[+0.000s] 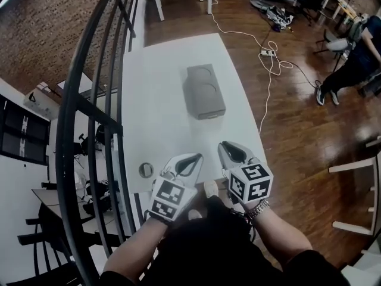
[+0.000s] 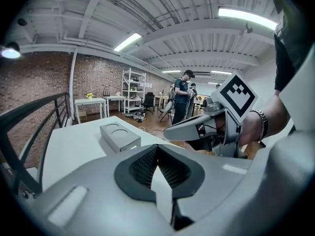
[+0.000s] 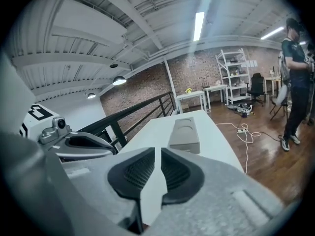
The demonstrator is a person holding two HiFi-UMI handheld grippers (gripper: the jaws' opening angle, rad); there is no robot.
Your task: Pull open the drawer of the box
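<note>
A grey oblong box (image 1: 205, 90) with two round hollows in its top lies on the white table (image 1: 161, 124), one short end facing me. It also shows in the left gripper view as the box (image 2: 119, 135) and in the right gripper view as the box (image 3: 186, 134). Both grippers hover over the table's near edge, well short of the box. My left gripper (image 1: 189, 163) has its pads (image 2: 142, 163) meeting at the tips, nothing held. My right gripper (image 1: 234, 152) shows a narrow slit between its pads (image 3: 174, 168), nothing in it.
A black railing (image 1: 89, 112) runs along the table's left side. A small round disc (image 1: 146, 170) lies on the table by my left gripper. A white cable (image 1: 271, 58) trails over the wooden floor at right, where a person (image 1: 351, 64) stands near chairs.
</note>
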